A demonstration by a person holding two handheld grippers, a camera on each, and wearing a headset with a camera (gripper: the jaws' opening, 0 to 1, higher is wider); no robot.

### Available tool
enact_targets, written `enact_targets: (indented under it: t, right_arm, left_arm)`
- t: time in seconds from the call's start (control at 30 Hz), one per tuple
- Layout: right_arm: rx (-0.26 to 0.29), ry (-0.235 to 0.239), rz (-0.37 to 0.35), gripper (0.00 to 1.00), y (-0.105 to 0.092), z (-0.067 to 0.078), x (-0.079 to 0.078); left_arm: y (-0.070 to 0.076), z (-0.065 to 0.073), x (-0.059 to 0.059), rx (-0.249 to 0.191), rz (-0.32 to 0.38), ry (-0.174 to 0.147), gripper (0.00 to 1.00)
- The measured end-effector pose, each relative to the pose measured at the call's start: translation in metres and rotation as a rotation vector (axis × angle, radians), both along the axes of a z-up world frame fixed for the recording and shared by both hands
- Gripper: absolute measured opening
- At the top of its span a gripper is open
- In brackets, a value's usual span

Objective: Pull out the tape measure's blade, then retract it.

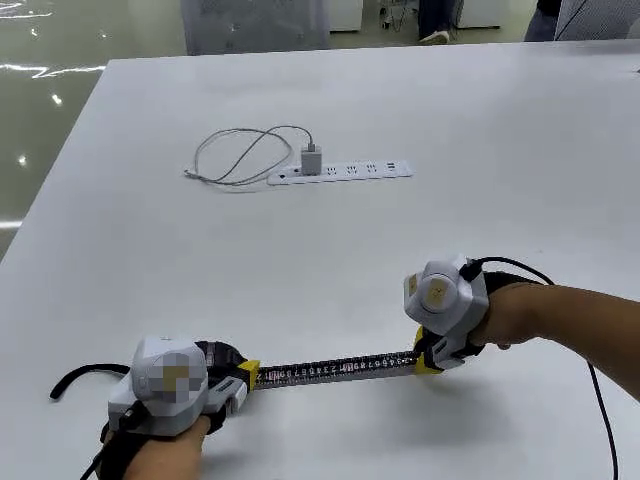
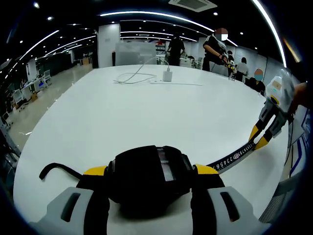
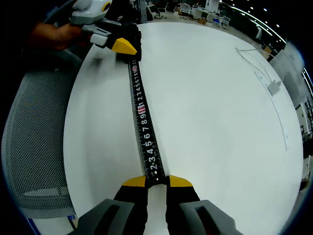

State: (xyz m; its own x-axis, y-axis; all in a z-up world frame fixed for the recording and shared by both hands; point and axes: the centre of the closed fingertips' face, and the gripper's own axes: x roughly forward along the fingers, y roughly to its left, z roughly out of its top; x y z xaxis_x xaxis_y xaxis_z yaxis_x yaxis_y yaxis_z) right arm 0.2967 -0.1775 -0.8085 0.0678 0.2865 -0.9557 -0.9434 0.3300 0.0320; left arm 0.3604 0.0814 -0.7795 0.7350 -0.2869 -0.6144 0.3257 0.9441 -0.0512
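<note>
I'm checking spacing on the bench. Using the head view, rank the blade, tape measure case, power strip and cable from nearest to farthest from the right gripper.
1. blade: clamped in the right gripper, running left.
2. tape measure case: at the blade's other end, in the left gripper.
3. power strip: far back, mid-table.
4. cable: looped left of the strip, farthest.

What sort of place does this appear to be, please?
Probably an open-plan office or lab: a large white table with a power strip on it, long ceiling strip lights overhead, and a grey mesh office chair beside the table.
</note>
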Motion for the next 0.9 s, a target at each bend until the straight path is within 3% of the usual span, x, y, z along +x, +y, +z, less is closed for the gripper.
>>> enact_targets:
  t: [0.9]
  right_arm:
    - [-0.028, -0.001, 0.036, 0.08, 0.0083, -0.0003, 0.0021]
  left_arm:
    - [-0.0006, -0.0007, 0.0010, 0.004, -0.012, 0.020, 0.63]
